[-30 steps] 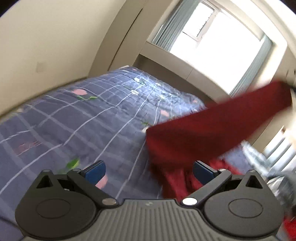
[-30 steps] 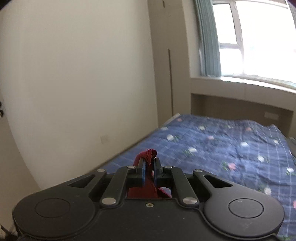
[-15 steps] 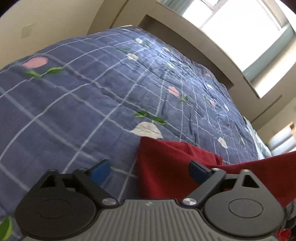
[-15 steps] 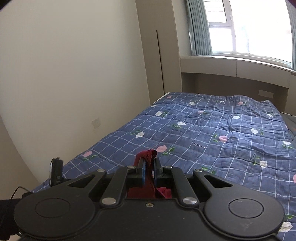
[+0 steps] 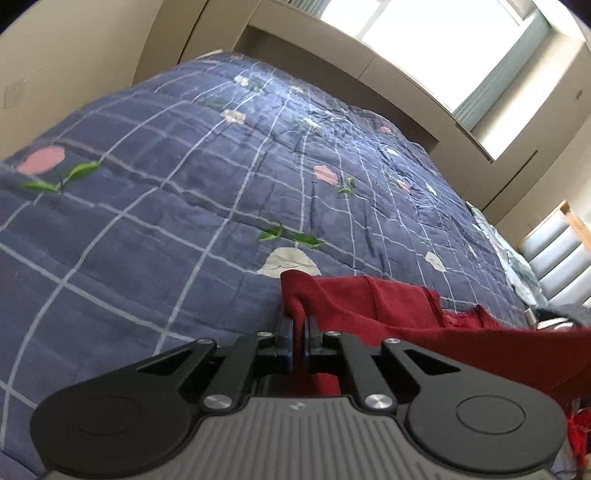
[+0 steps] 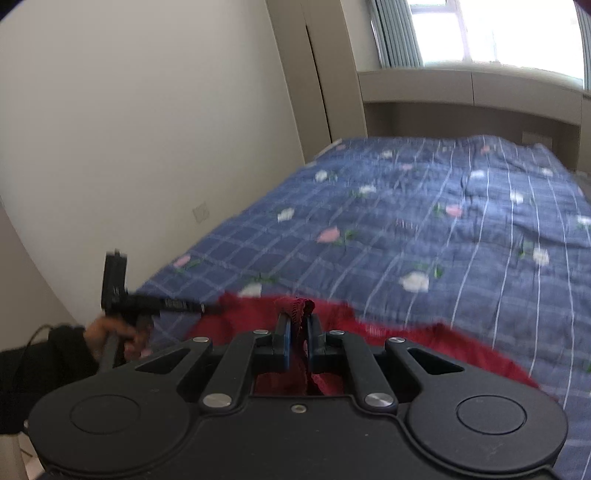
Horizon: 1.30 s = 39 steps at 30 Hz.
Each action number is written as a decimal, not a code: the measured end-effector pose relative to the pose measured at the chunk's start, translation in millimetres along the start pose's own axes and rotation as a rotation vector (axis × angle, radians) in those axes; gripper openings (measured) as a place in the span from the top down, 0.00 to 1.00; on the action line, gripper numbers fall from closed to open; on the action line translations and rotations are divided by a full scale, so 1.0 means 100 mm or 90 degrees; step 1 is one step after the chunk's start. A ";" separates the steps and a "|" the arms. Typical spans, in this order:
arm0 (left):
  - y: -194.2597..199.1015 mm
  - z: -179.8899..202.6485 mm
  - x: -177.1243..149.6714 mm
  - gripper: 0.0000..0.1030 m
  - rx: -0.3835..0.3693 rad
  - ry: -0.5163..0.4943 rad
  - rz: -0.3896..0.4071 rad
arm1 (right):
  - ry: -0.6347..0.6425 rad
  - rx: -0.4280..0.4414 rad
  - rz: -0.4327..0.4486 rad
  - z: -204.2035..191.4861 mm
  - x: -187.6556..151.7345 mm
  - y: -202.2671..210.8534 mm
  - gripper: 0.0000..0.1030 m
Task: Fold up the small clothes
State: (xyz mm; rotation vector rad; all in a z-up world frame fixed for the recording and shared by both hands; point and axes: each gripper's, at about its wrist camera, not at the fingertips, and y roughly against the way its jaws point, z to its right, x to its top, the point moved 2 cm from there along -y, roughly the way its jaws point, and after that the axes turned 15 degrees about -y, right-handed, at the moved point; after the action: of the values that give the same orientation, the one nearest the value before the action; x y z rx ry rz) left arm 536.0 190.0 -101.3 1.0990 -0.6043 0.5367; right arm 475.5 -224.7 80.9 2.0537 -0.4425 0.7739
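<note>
— Pinched at two points, the red garment (image 5: 388, 306) is held just over the near end of the bed (image 5: 184, 206), most of its cloth draped low across the blue checked quilt. One corner is clamped in the left tongs (image 5: 298, 328); a bunched, lacy-looking edge is clamped in the right tongs (image 6: 297, 332).

— And the tongs themselves?

— Both pairs are drawn narrow, with red fabric squeezed up between the pads. Nothing is left slack in either grip, as far as can be seen.

— Why is it held like that?

— Two separated edges are probably taken so the piece can be stretched out and laid flat before any fold is made. That is a judgement; no fold can be seen so far.

— What is seen further out?

— In the right wrist view, the left tool is gripped by a hand (image 6: 110, 339) in a dark sleeve at the bed's corner, close to the wall. Beyond the garment, open quilt is offered as a laying surface, and a bright window (image 6: 491, 33) is seen at the far end. The right view is blurred, so finer detail of the cloth cannot be told.
</note>
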 end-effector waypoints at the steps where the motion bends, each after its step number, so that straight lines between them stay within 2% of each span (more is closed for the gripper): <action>1: -0.01 -0.02 0.00 0.96 -0.002 0.007 0.001 | -0.001 -0.004 -0.002 0.02 -0.04 -0.02 0.92; 6: 0.04 0.02 0.07 0.96 -0.009 0.010 0.021 | -0.045 -0.012 0.011 0.18 -0.05 0.01 0.92; 11: -0.03 -0.03 0.13 0.96 -0.005 0.025 -0.006 | -0.194 -0.009 0.013 0.60 0.05 0.12 0.92; 13: -0.10 -0.05 0.12 0.96 0.000 0.030 -0.024 | -0.249 -0.025 -0.001 0.81 0.02 0.09 0.92; 16: -0.16 -0.09 0.09 0.95 -0.003 0.050 -0.028 | -0.359 -0.053 -0.050 1.24 -0.14 -0.10 0.92; 19: -0.15 -0.08 0.06 0.92 -0.008 0.053 -0.016 | -0.393 -0.087 -0.072 1.50 -0.33 -0.28 0.91; 20: -0.13 -0.07 0.05 0.87 -0.005 0.051 -0.015 | -0.392 -0.092 -0.073 1.54 -0.38 -0.32 0.90; 24: 0.03 -0.09 0.01 0.50 -0.027 0.078 0.002 | -0.369 -0.093 -0.053 1.58 -0.57 -0.37 0.73; 25: 0.09 -0.09 -0.02 0.47 -0.034 0.084 0.005 | -0.359 -0.083 -0.048 1.56 -0.63 -0.36 0.68; 26: 0.15 -0.09 -0.06 0.42 -0.042 0.087 0.004 | -0.355 -0.071 -0.044 1.55 -0.68 -0.34 0.56; 27: 0.19 -0.07 -0.10 0.40 -0.049 0.088 -0.002 | -0.351 -0.059 -0.040 1.53 -0.73 -0.33 0.49; 28: 0.23 -0.05 -0.14 0.39 -0.053 0.084 -0.009 | -0.345 -0.054 -0.036 1.49 -0.77 -0.31 0.48; 29: 0.26 -0.01 -0.19 0.39 -0.054 0.075 -0.017 | -0.336 -0.058 -0.035 1.46 -0.80 -0.31 0.48; 31: 0.30 0.07 -0.28 0.40 -0.058 0.055 -0.029 | -0.305 -0.076 -0.035 1.38 -0.86 -0.32 0.56; 32: 0.32 0.12 -0.32 0.51 -0.069 0.043 -0.034 | -0.287 -0.089 -0.032 1.33 -0.89 -0.32 0.65; 33: 0.33 0.17 -0.35 0.72 -0.077 0.032 -0.038 | -0.272 -0.097 -0.028 1.29 -0.91 -0.31 0.78; 34: 0.34 0.21 -0.37 0.82 -0.069 0.019 -0.041 | -0.255 -0.107 -0.023 1.24 -0.92 -0.28 0.83; 35: 0.36 0.24 -0.38 0.88 -0.048 0.008 -0.041 | -0.245 -0.113 -0.019 1.21 -0.94 -0.27 0.89; 36: 0.38 0.25 -0.38 0.91 -0.039 0.007 -0.037 | -0.240 -0.117 -0.013 1.20 -0.94 -0.24 0.94; 39: 0.45 0.23 -0.37 0.93 -0.026 0.020 -0.014 | -0.258 -0.122 -0.004 1.21 -0.95 -0.18 0.96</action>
State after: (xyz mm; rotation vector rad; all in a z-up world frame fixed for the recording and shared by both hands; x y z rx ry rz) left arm 475.1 181.1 -89.8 1.0549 -0.5721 0.5192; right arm 458.1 -312.9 -45.3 2.0262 -0.7073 0.2917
